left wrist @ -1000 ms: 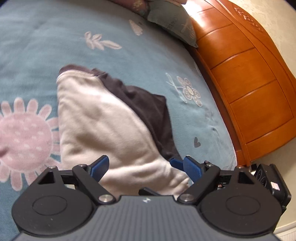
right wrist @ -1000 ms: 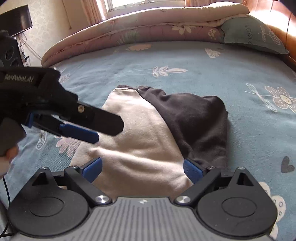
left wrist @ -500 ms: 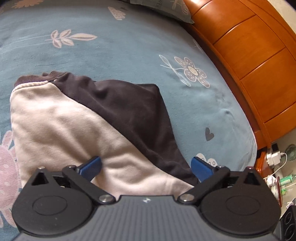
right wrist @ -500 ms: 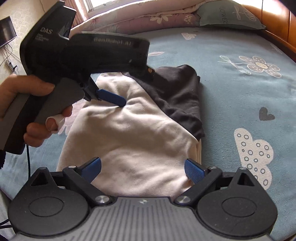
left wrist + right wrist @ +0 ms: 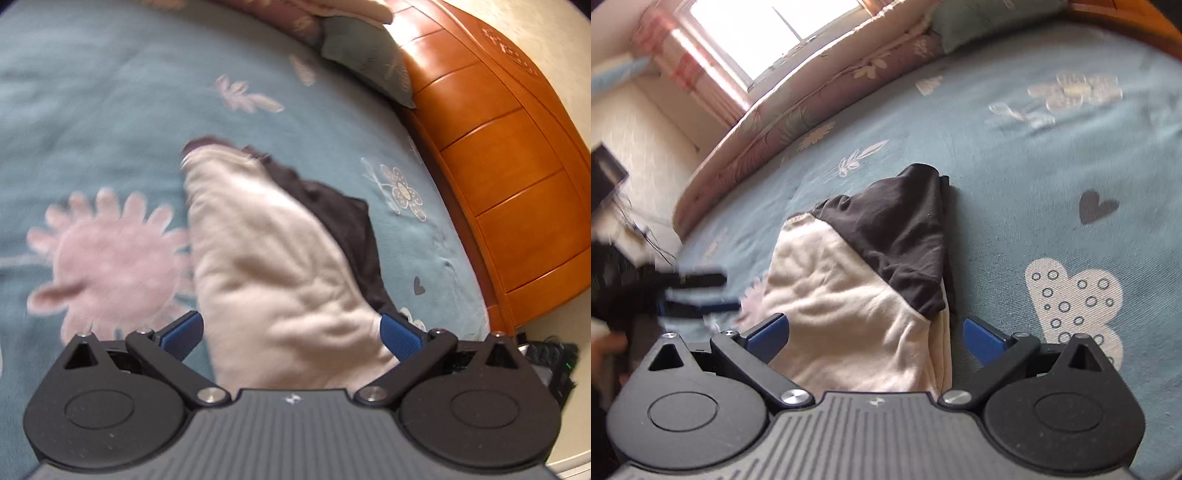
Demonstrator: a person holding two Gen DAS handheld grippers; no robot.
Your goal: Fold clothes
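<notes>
A teal bedspread [image 5: 110,110] with pink and white flower prints covers the bed, bordered by an orange wooden headboard [image 5: 517,177]. A rolled floral quilt [image 5: 820,92] lies along the far edge, just beside a grey-green pillow [image 5: 365,62]. The folded cream and dark brown garment [image 5: 857,295] lies flat mid-bed. The left gripper [image 5: 291,332] and right gripper [image 5: 873,330] each spread wide, 2 blue pads straddling the garment's near end, gripping nothing.

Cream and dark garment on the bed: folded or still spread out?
Folded. The garment lies as a compact bundle on the blue bedspread, stacked layer edges visible along its right side, no sleeves spread out.
</notes>
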